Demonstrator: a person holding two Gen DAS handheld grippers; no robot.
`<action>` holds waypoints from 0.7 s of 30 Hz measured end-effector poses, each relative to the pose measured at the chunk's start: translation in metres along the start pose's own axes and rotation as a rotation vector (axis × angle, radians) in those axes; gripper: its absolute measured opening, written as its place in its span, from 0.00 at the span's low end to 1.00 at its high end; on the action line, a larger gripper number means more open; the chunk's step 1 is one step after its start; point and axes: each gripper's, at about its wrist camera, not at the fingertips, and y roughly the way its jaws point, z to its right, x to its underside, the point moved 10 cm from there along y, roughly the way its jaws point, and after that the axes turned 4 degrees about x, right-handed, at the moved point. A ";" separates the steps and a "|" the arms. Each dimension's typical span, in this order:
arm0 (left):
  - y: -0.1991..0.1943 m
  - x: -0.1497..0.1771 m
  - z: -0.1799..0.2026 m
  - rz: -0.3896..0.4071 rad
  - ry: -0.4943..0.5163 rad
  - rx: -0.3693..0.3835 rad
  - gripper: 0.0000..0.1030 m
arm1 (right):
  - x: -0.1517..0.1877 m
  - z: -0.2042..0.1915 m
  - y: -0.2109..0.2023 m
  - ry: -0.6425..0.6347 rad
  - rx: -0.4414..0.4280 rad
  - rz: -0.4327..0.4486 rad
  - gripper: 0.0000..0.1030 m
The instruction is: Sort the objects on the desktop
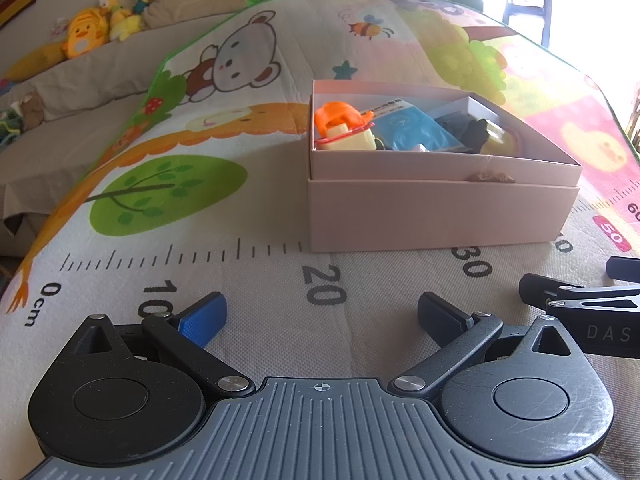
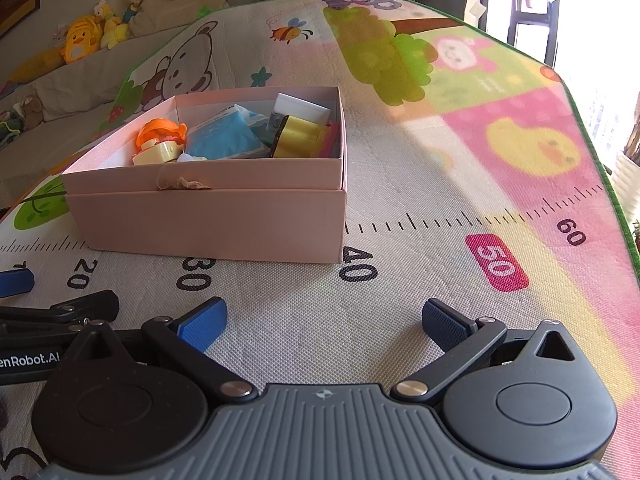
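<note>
A pink cardboard box [image 1: 432, 216] [image 2: 208, 224] stands on the cartoon play mat, set inside its lid. Inside it lie an orange and cream toy [image 1: 344, 126] [image 2: 162, 142], a blue packet [image 1: 412, 128] [image 2: 224, 136], a yellow toy [image 2: 298, 136] [image 1: 500, 140] and a white block [image 2: 302, 108]. My left gripper [image 1: 322, 314] is open low over the mat, in front of the box, with nothing between its fingers. My right gripper [image 2: 324, 320] is open too, beside the left one and nearer the box's right corner, holding nothing.
The mat [image 2: 500, 152] has a printed ruler along its near part and a green border. Its right edge [image 2: 616, 184] drops off near a bright window. A sofa with plush toys [image 1: 84, 36] runs along the back left.
</note>
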 end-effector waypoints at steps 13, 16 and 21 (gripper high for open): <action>-0.001 0.000 0.001 -0.001 -0.002 0.004 1.00 | 0.001 0.002 0.000 0.001 0.000 0.000 1.00; -0.001 -0.001 0.002 -0.005 -0.004 0.007 1.00 | 0.001 0.002 0.000 0.001 0.000 0.000 1.00; 0.000 -0.002 -0.001 -0.012 0.004 0.017 1.00 | 0.001 0.002 -0.001 0.001 0.000 0.000 1.00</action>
